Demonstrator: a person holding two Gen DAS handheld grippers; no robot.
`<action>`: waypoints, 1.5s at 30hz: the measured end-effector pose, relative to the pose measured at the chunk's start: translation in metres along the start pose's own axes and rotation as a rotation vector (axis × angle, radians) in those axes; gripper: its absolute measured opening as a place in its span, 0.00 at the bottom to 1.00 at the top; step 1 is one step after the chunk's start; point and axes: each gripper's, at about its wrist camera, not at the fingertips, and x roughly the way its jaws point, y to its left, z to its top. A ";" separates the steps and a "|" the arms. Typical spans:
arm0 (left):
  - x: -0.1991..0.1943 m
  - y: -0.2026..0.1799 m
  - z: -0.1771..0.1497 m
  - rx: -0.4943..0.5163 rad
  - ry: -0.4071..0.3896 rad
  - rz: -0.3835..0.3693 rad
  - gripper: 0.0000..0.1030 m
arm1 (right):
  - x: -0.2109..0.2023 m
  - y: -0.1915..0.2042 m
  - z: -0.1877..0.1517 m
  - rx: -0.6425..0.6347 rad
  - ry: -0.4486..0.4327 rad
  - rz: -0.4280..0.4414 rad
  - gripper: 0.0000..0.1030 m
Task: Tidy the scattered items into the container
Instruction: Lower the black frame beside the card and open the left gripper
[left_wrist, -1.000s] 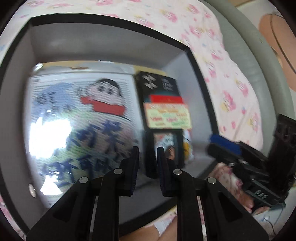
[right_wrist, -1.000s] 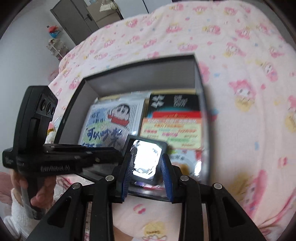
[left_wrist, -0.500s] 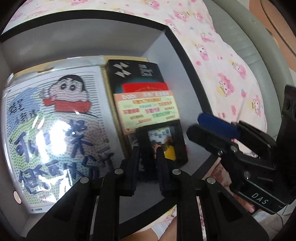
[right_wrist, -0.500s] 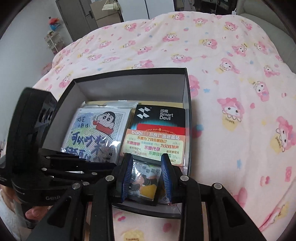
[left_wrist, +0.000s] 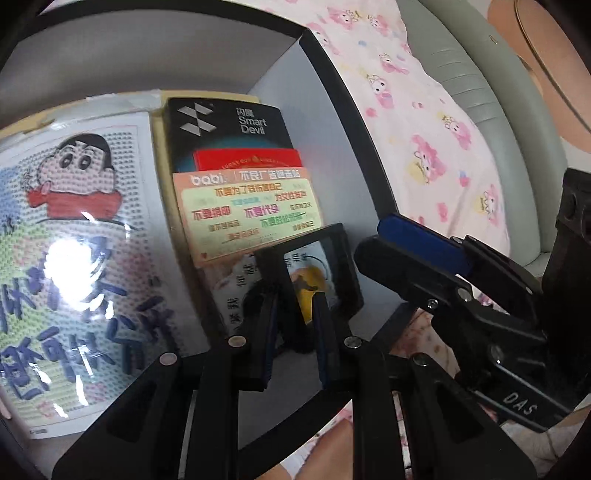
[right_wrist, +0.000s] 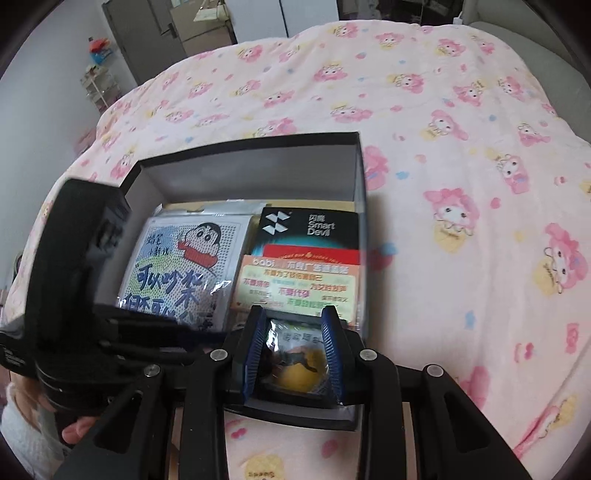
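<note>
Two views are telling me different halves. Through the left wrist camera I am seeing my left gripper (left_wrist: 293, 332) hanging over the black box (left_wrist: 343, 110), its jaws slightly apart on nothing, above the framed picture card (left_wrist: 321, 269) lying by the near right corner; my right gripper (left_wrist: 424, 254) is showing from the side. Through the right wrist camera I am looking at my right gripper (right_wrist: 293, 354) with jaws spread, bracketing the card (right_wrist: 295, 354) — whether touching, I cannot tell. I am judging placement finished; next comes lifting clear. Only this view is showing the bed (right_wrist: 461, 166) bare of loose items.
</note>
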 end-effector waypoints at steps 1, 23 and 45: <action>-0.007 0.004 -0.001 -0.004 -0.021 0.019 0.16 | 0.001 0.000 0.000 -0.004 0.007 0.004 0.27; -0.043 0.046 -0.005 -0.104 -0.151 0.119 0.16 | 0.033 0.030 -0.006 -0.094 0.137 0.020 0.25; -0.049 0.052 -0.009 -0.123 -0.190 0.156 0.17 | 0.031 0.025 0.001 0.006 0.179 0.171 0.26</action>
